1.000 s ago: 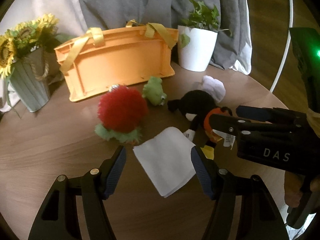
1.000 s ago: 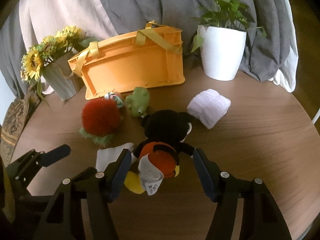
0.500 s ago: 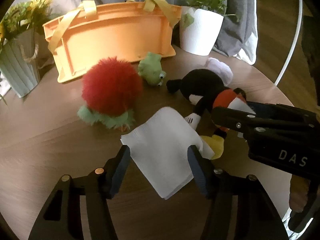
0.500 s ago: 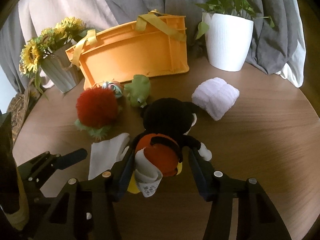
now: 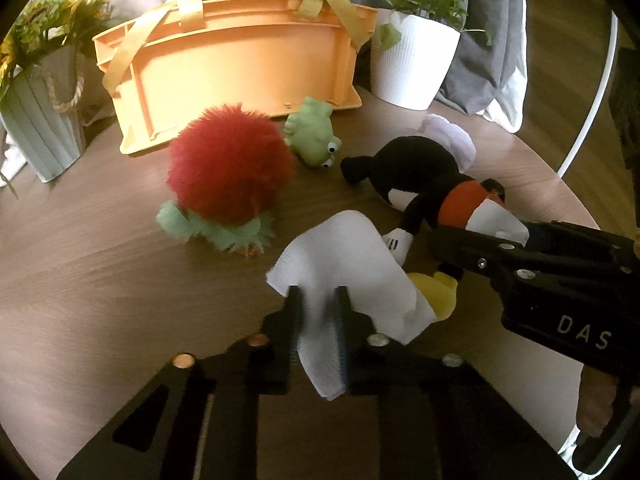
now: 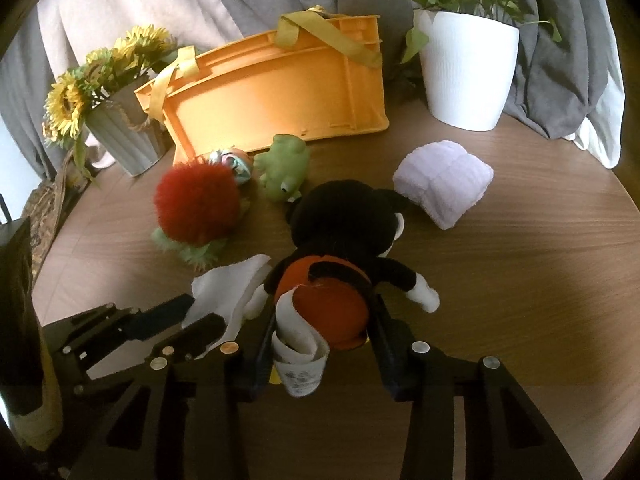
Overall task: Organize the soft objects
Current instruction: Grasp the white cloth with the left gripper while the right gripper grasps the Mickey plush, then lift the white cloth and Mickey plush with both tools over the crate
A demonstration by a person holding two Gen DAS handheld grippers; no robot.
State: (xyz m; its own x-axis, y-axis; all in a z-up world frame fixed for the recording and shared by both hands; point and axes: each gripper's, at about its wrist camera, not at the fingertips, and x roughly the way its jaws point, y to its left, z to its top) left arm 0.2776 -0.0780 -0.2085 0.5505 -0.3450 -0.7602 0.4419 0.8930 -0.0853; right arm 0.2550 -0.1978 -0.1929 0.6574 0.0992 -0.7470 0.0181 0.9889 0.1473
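Observation:
My left gripper [image 5: 318, 300] is shut on a white folded cloth [image 5: 352, 256] low over the round wooden table; the cloth also shows in the right wrist view [image 6: 228, 284]. My right gripper [image 6: 320, 320] is shut on the red rear of a black mouse plush [image 6: 340, 232], which lies on the table; the plush also shows in the left wrist view [image 5: 420, 168]. A fuzzy red ball toy [image 5: 228, 168], a green frog [image 5: 316, 136] and a folded lilac towel [image 6: 444, 184] lie nearby. An orange basket [image 5: 240, 68] lies tipped on its side at the back.
A white plant pot [image 6: 468, 72] stands at the back right and a ribbed vase with sunflowers [image 6: 120, 128] at the back left. Grey and white curtains hang behind. The table edge [image 6: 600, 184] curves round on the right.
My left gripper has moved in and closed on the white cloth, bunching it up. My right gripper has moved forward and closed on the mouse plush's red rear.

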